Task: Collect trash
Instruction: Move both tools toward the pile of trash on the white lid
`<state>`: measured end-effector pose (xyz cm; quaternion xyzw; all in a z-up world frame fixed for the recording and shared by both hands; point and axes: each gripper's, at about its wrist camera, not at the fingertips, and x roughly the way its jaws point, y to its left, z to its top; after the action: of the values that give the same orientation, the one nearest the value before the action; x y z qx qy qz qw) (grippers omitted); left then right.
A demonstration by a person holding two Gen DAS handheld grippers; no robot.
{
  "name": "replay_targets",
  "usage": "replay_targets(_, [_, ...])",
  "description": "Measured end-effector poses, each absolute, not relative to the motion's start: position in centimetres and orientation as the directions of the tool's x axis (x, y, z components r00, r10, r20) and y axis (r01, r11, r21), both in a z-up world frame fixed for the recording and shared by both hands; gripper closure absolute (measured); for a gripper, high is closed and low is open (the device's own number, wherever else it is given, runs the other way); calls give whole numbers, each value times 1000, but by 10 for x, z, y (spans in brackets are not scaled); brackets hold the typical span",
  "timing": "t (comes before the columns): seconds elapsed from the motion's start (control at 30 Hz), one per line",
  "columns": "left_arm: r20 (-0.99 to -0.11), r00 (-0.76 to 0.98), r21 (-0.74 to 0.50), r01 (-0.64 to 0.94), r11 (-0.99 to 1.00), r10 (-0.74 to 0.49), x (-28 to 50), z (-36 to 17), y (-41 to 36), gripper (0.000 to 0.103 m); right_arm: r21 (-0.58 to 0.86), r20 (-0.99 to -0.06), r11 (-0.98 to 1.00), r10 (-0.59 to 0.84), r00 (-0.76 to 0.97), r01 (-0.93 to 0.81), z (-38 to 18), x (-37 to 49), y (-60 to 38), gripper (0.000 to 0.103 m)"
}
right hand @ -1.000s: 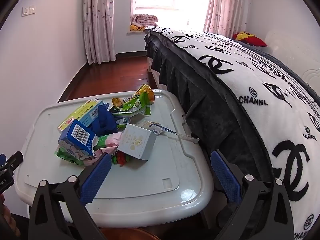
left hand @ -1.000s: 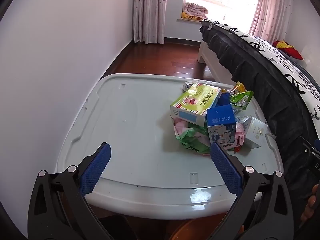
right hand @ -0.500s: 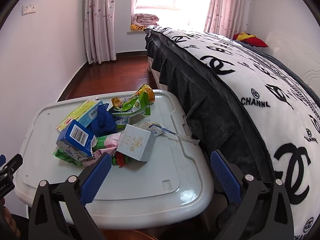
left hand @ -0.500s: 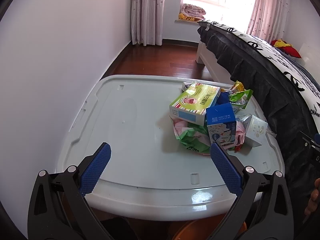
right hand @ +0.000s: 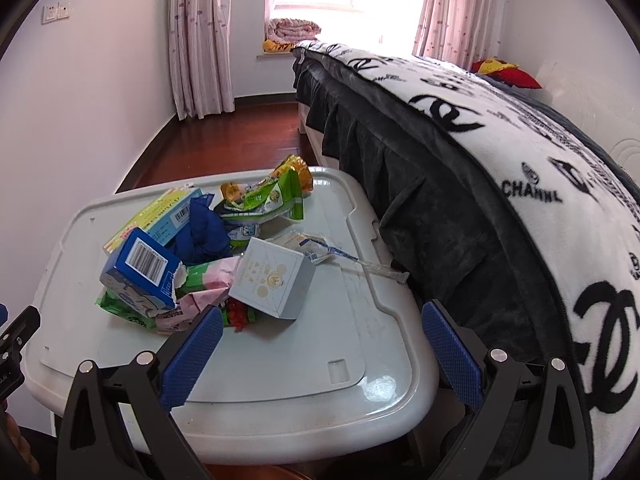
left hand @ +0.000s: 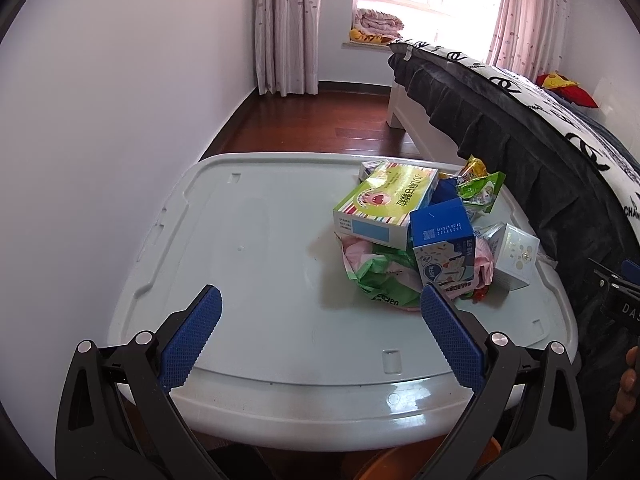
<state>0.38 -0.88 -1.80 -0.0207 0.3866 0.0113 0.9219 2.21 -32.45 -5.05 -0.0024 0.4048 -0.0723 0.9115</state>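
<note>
1. A heap of trash (left hand: 424, 240) sits on the pale grey plastic lid (left hand: 248, 264) that serves as a low table, gathered on the side nearest the bed (right hand: 500, 152); the half of the lid by the wall is bare.
2. The left gripper (left hand: 320, 312) hangs over the near edge of the lid, its blue pads spread wide with nothing between them; the heap lies just ahead of its right-hand pad.
3. The right gripper (right hand: 320, 328) is likewise spread wide and empty, its left-hand pad (right hand: 192, 356) low in front of the heap.
4. The green striped box (left hand: 386, 204) lies flat on top of the heap, its long axis running from the near side away toward the far bed-side corner of the lid.
5. The blue carton (right hand: 140, 276) is tipped over, its barcode face turned up toward the right wrist camera, torn end toward the pink and green wrapper (right hand: 208, 280).
6. The small white box (right hand: 272, 280) rests tilted against that wrapper, one corner toward the gripper.
7. Green and yellow snack bags (right hand: 272, 196) lie crumpled at the far end of the heap, next to a crumpled blue wad (right hand: 204, 232).
8. A thin clear sleeve (right hand: 360, 264) lies flat, its long axis pointing toward the bed.
</note>
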Motion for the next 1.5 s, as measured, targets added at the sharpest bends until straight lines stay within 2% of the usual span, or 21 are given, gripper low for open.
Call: replay_targets(1.5, [-719, 694, -6, -37, 999, 21, 27, -40, -12, 6, 1, -768, 991, -84, 635, 133, -81, 64, -330, 5])
